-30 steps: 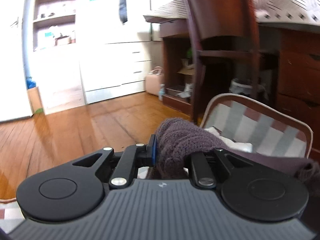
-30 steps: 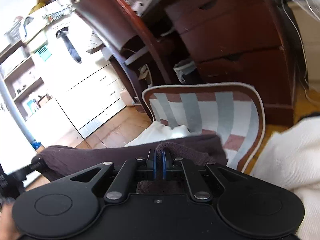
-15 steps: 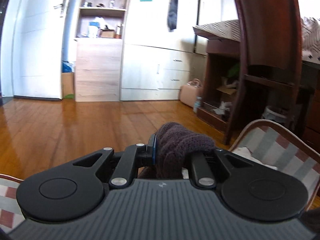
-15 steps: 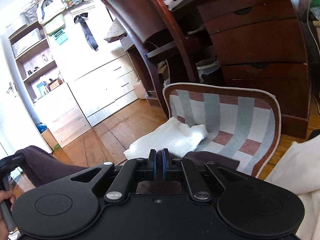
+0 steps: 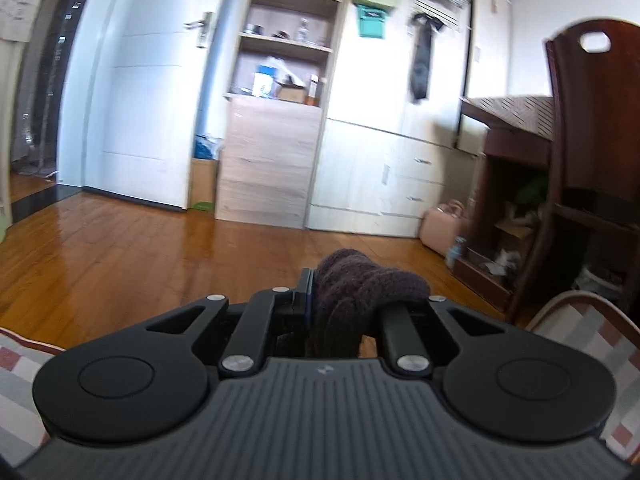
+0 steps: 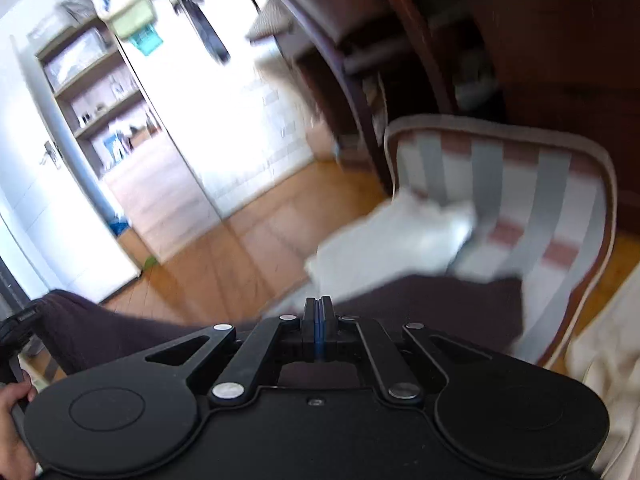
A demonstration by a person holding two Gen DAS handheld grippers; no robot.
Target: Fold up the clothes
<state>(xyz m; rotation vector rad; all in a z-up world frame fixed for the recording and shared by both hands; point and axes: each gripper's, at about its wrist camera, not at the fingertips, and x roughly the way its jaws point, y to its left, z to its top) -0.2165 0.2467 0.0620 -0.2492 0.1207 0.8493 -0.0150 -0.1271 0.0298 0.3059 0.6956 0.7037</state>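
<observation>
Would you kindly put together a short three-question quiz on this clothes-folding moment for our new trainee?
1. True or false: the left gripper is clamped on the dark purple knit garment.
2. What lies on the striped mat beyond the knit garment? A) white cloth B) blue jeans C) red towel
3. Fill in: the right gripper's jaws stand ____.

Key: 1 true; 2 A, the white cloth; 3 shut.
</observation>
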